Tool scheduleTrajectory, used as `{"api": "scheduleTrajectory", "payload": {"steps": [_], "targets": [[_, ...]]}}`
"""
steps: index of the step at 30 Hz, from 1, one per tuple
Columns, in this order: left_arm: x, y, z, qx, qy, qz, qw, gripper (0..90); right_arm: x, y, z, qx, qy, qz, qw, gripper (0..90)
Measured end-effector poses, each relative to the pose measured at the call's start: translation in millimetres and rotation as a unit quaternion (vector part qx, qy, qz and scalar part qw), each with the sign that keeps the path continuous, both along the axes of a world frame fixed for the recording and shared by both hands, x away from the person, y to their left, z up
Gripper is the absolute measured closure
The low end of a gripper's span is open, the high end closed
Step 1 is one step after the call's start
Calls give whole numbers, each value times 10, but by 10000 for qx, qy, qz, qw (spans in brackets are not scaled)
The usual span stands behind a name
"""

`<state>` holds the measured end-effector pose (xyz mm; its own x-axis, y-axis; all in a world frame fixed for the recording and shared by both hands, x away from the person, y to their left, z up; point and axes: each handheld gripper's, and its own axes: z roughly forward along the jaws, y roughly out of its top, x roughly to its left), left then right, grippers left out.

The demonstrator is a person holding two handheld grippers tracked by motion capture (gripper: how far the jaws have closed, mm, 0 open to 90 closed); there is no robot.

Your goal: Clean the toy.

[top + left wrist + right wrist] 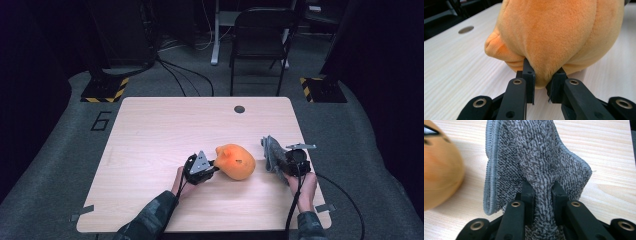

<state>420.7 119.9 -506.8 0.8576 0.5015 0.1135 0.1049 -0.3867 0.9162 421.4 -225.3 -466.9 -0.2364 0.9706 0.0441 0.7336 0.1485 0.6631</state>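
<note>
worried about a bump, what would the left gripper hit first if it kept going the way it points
The orange plush toy: the left gripper already pinches a fold of it, so it would push deeper into the plush.

Both matte black two-jaw grippers, left point(214, 165) and right point(278, 161), had squared jaw tips, linkage arms with ringed metal rivets, a grey three-cornered top plate and a trailing black cable. Dark camouflage-patterned sleeves point(150, 220) covered the forearms.

High view overhead; gripper views close, tabletop-level.
</note>
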Motion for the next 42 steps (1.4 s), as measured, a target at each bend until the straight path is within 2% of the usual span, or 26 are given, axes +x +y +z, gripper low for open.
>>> {"api": "scheduleTrajectory", "payload": {"steps": [4, 6, 9, 11, 14, 19, 21, 22, 25, 27, 30, 32, 34, 35, 36, 37, 38, 39, 40, 41, 42], "targets": [[-30, 31, 174, -306, 288, -11, 9991, 789, -9, -6, 8, 32, 15, -33, 10000, 769], [-38, 51, 247, -380, 416, -7, 9984, 788, -9, -9, 14, 13, -46, -6, 10000, 769], [-52, 69, 338, -514, 705, 7, 9962, 786, -17, 3, 35, 1, -50, 5, 10000, 768], [-56, 80, 383, -594, 941, -12, 9938, 786, -20, 16, 42, 14, -55, 20, 10000, 769], [-50, 99, 423, -730, 1279, 63, 9891, 786, -18, 20, 39, -1, -62, 39, 10000, 769], [-30, 122, 415, -909, 1943, 278, 9763, 785, -14, 8, 34, -20, -69, 45, 10000, 769], [-15, 128, 388, -892, 2104, 334, 9730, 784, -15, 5, 34, -22, -68, 30, 10000, 769], [-3, 130, 366, -907, 2220, 358, 9702, 784, -16, 5, 37, -29, -68, 23, 10000, 769], [38, 128, 270, -792, 2364, 463, 9673, 782, -27, 17, 60, -12, -70, 21, 10000, 769], [58, 115, 201, -619, 2325, 552, 9691, 780, -38, 27, 108, 32, -150, 106, 9998, 769], [75, 82, 124, -519, 2369, 621, 9682, 777, -85, 108, 258, 131, -362, 271, 9989, 769], [79, 76, 97, -513, 2442, 622, 9664, 775, -150, 243, 419, 223, -576, 523, 9967, 769], [82, 76, 87, -544, 2449, 636, 9659, 774, -217, 429, 551, 254, -762, 795, 9936, 769], [81, 80, 85, -556, 2483, 641, 9650, 773, -249, 532, 605, 275, -838, 966, 9914, 768], [81, 80, 81, -557, 2477, 653, 9650, 772, -279, 638, 647, 330, -898, 1136, 9889, 768], [77, 77, 79, -564, 2500, 668, 9643, 771, -304, 745, 676, 439, -899, 1295, 9865, 768], [81, 81, 76, -535, 2486, 641, 9650, 770, -321, 842, 689, 552, -913, 1472, 9833, 768], [72, 74, 77, -538, 2501, 658, 9645, 770, -335, 948, 688, 648, -910, 1604, 9807, 768], [73, 76, 81, -466, 2472, 635, 9658, 770, -346, 1046, 681, 655, -900, 1767, 9780, 768], [66, 68, 79, -485, 2485, 616, 9655, 770, -358, 1146, 668, 668, -892, 1880, 9758, 768], [58, 61, 80, -451, 2485, 602, 9657, 770, -368, 1238, 649, 564, -868, 1980, 9747, 766]]}}
